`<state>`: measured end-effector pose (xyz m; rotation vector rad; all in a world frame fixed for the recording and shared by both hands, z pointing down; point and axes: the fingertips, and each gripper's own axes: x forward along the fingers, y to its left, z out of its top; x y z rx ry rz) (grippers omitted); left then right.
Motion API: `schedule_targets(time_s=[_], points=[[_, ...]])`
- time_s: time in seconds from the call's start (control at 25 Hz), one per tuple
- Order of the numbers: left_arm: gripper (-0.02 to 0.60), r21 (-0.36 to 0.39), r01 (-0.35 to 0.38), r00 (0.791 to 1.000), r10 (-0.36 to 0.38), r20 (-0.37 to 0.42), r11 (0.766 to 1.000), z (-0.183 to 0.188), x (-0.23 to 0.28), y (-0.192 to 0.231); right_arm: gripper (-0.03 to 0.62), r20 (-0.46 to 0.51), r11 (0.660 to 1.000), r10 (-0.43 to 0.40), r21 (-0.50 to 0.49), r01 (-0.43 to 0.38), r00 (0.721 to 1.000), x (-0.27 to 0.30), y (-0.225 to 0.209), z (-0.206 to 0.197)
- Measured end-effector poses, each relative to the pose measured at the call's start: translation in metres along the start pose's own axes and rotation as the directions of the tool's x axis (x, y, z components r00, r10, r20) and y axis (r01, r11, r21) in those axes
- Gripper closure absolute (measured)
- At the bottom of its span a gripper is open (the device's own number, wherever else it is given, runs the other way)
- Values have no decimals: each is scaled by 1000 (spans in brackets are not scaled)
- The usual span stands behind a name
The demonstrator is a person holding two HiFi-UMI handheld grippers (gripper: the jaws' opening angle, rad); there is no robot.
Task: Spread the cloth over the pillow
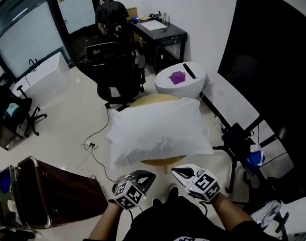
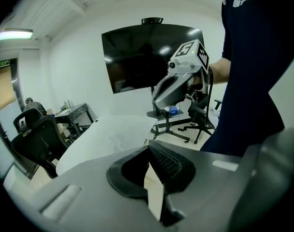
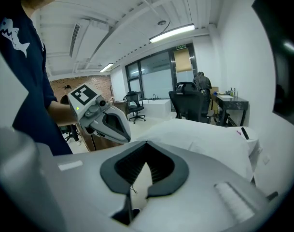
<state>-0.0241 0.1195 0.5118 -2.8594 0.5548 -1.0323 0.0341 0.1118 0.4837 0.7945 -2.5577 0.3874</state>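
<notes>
The white pillow [image 1: 158, 129] lies on a round wooden tabletop [image 1: 165, 161] and covers nearly all of it; only the rim shows at the pillow's 12 and 6 o'clock. At the pillow's 1 o'clock stands a white round tabletop [image 1: 195, 87] with a purple object [image 1: 177, 77] and a slim black item [image 1: 189, 71] lying on it. At 9 o'clock a cable [image 1: 95, 134] trails over the pale floor [image 1: 67, 119].

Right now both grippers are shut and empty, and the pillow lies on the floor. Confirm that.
Not the floor: the head view shows the pillow lying on the round wooden table. The left gripper and right gripper are indeed shut and empty.
</notes>
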Motion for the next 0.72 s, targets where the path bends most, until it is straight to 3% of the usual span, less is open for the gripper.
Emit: schedule_targets(time_s=[0.28,0.72], points=[[581,21,18,999,-19,41,1000,8,1,-36,588,10,1000,5,-20,-5,1000,-19,29,-12],[581,23,1,1000,-2,21,1000,35,9,-65,588,36,997,49,-61,-46,998,-50,36,-12]])
